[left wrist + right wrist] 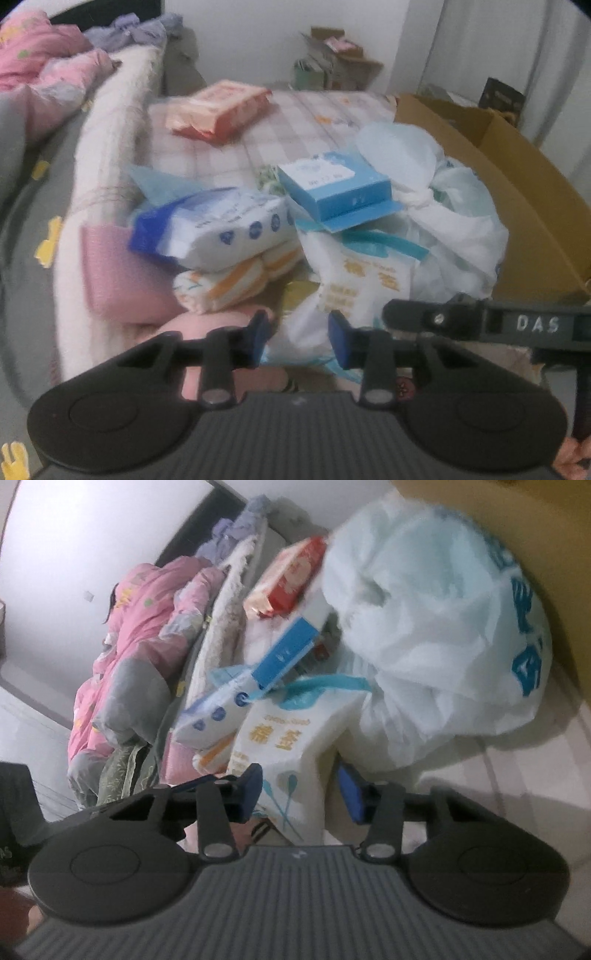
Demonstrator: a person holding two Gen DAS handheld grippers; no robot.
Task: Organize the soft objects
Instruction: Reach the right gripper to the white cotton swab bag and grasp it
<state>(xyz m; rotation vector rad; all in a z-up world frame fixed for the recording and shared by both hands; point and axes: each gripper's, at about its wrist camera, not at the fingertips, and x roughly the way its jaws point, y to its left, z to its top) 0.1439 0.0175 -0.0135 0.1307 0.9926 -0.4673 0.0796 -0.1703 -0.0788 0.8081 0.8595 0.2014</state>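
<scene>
Both the left gripper (298, 338) and right gripper (301, 788) are seen part-open, straddling a white pack (280, 753), unclamped

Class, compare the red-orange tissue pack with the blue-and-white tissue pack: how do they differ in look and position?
The red-orange tissue pack is reddish; the blue-and-white tissue pack is white with blue dots. The red-orange tissue pack lies alone, farther back on the checked cloth; the blue-and-white tissue pack sits nearer, stacked on an orange-striped pack. Both are soft, plastic-wrapped packs.
</scene>
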